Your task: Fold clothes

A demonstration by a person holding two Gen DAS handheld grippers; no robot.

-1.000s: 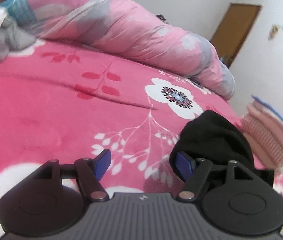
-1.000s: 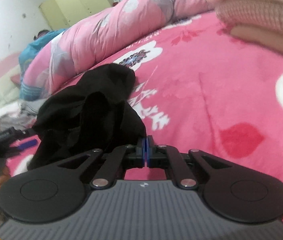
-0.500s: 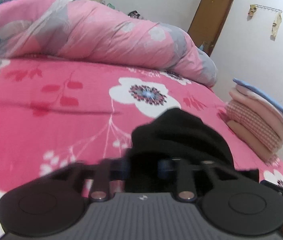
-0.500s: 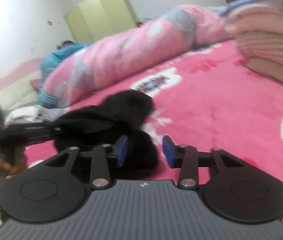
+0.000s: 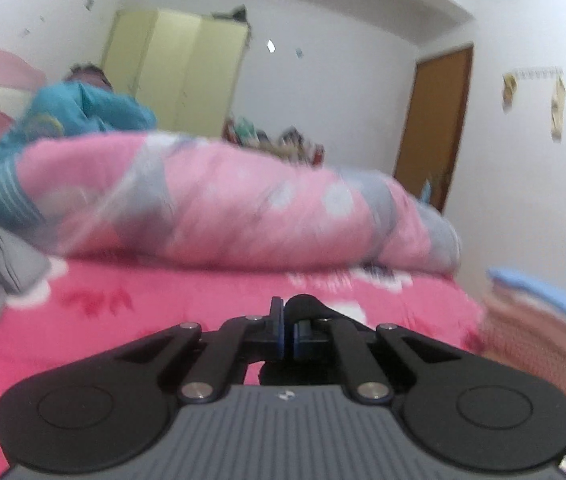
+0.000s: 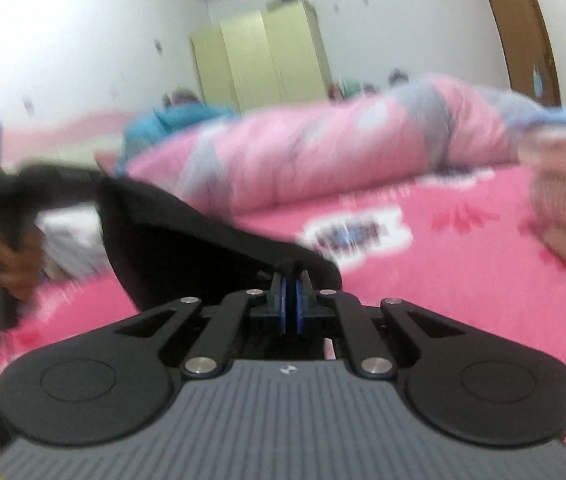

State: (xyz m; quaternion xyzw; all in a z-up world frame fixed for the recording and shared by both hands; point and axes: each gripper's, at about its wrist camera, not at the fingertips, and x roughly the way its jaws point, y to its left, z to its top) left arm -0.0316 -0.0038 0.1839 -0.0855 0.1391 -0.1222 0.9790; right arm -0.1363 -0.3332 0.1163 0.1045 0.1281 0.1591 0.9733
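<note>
Both grippers, left and right, risen since earlier, I'm clamping garment corners, folding barely starting.

Bed: you see it across the lower frame.
Quilt: on bed, centre.
Folded stack: right edge.
Wardrobe: behind, upper left.

The black garment hangs stretched in the air above the pink bedspread, one edge pinched at the near end, the other pulled up to the far left. Its cloth sags between, blurred.
</note>
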